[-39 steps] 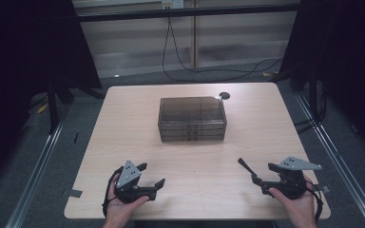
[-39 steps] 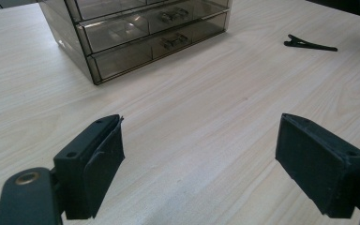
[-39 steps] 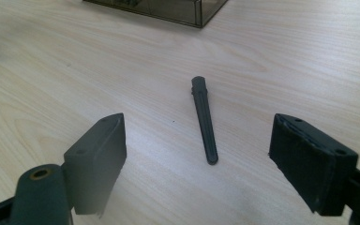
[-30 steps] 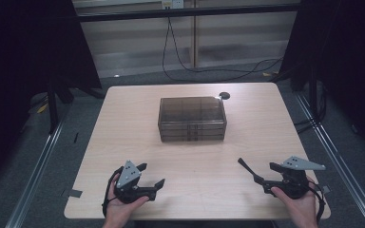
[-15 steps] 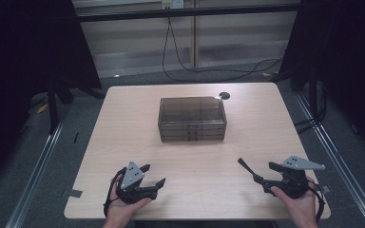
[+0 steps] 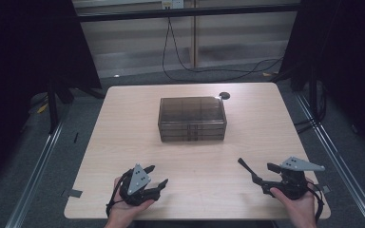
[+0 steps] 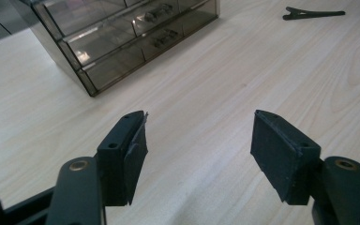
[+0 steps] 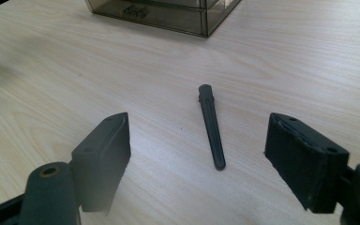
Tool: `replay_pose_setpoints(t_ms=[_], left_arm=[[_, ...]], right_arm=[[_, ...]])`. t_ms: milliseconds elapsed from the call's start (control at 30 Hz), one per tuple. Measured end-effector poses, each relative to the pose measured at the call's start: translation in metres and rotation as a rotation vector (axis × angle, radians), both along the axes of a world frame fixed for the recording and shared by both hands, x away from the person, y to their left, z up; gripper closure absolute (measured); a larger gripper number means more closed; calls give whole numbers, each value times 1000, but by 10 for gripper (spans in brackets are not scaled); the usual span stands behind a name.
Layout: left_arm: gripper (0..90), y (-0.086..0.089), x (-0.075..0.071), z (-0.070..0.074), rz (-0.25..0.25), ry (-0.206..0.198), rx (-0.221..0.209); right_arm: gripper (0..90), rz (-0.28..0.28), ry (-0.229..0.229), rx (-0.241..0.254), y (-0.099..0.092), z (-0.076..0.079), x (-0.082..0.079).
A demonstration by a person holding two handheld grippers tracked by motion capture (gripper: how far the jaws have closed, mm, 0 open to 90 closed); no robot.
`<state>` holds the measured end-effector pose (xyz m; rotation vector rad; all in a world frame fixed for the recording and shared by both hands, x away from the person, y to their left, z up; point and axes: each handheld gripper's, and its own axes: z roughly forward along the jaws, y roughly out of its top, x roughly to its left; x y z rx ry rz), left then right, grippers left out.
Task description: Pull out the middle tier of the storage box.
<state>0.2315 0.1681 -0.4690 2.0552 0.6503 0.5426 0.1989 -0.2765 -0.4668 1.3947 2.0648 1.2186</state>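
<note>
Clip (image 8: 212,127): slim, dark, tapered, matte; lay flat on pale wood-grain surface (image 6: 123,142), just ahead of right tool (image 8: 197,154), between its spread rubber-faced pads, untouched. Left tool (image 7: 199,150) held near front edge, blocky black jaws apart, just been closing on nothing. Farther back stood smoky, translucent, boxy drawer chest (image 6: 192,118).

**Item Count: Tabletop**

- One light wooden tabletop (image 6: 123,142).
- One smoky translucent plastic drawer cabinet (image 6: 192,118).
- One slim black hair clip (image 6: 247,168).
- One small round black disc (image 6: 225,95) at the far edge.
- Two black hand-held grippers: left (image 6: 158,176), right (image 6: 262,174).
</note>
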Motion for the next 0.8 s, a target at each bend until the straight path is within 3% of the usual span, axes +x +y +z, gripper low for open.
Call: replay_pose_setpoints(t_ms=[167,333,600,800], left_arm=[[389,-6,-1,1,-9,-32,35],[408,-14,1,7,-14,-88,74],[443,-25,4,11,-53,-108,112],[480,-35,6,12,-70,-151,157]], right_arm=[[226,3,-1,-1,0,1,-1],[227,3,-4,0,1,1,-1],[231,7,-6,6,2,1,-2],[231,7,-4,7,2,1,-1]])
